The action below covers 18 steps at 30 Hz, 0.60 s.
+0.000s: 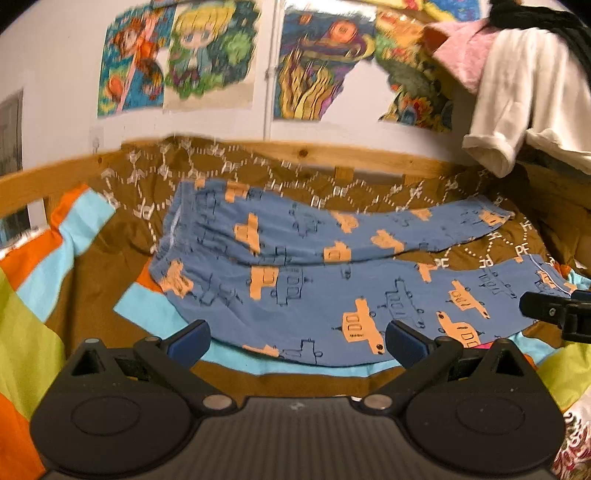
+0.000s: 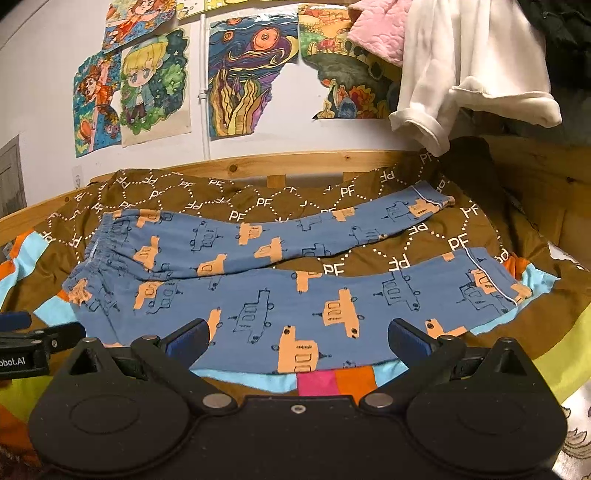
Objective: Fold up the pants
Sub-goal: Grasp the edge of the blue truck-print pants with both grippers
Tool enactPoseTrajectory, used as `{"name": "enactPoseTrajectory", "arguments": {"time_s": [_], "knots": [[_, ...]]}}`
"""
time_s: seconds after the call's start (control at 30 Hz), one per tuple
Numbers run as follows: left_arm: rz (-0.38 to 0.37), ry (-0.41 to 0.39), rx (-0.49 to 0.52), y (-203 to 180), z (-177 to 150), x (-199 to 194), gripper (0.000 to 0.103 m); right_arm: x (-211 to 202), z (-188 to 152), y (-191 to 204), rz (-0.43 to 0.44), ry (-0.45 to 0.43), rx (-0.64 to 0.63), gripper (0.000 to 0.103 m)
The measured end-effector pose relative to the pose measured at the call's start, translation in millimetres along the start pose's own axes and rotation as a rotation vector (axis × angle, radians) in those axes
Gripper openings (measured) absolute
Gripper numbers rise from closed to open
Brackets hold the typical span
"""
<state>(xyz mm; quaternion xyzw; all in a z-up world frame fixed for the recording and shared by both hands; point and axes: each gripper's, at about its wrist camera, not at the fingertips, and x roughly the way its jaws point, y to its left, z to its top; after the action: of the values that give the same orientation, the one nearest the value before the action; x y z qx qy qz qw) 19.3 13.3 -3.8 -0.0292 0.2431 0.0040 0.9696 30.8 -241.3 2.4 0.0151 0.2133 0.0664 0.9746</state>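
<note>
Blue pants (image 1: 314, 295) with orange truck prints lie spread flat on the brown bedspread, waistband at the left, both legs running right and apart. They also show in the right wrist view (image 2: 280, 295). My left gripper (image 1: 297, 341) is open and empty, just above the near edge of the near leg. My right gripper (image 2: 297, 341) is open and empty, over the near leg's front edge. The right gripper shows at the right of the left wrist view (image 1: 554, 312); the left gripper shows at the left of the right wrist view (image 2: 33, 339).
The brown bedspread (image 2: 258, 199) has a striped colourful border (image 2: 332, 382). A wooden bed rail (image 2: 295, 162) runs along the back under a wall with drawings (image 2: 240, 77). A white garment (image 2: 472, 70) and a pink one (image 2: 380, 33) hang at the upper right.
</note>
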Motion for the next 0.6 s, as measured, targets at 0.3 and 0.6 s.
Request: {"name": "enactPoseTrajectory", "arguments": {"time_s": [0.3,0.6], "knots": [[-0.025,0.055,0.131,-3,80,25,0.103,26,46,-5,0.075,-0.004,0.002,0.102],[0.071,0.189,0.356,-1,182,79,0.103,108,126,-8,0.186,0.031,-0.129,0.102]]}}
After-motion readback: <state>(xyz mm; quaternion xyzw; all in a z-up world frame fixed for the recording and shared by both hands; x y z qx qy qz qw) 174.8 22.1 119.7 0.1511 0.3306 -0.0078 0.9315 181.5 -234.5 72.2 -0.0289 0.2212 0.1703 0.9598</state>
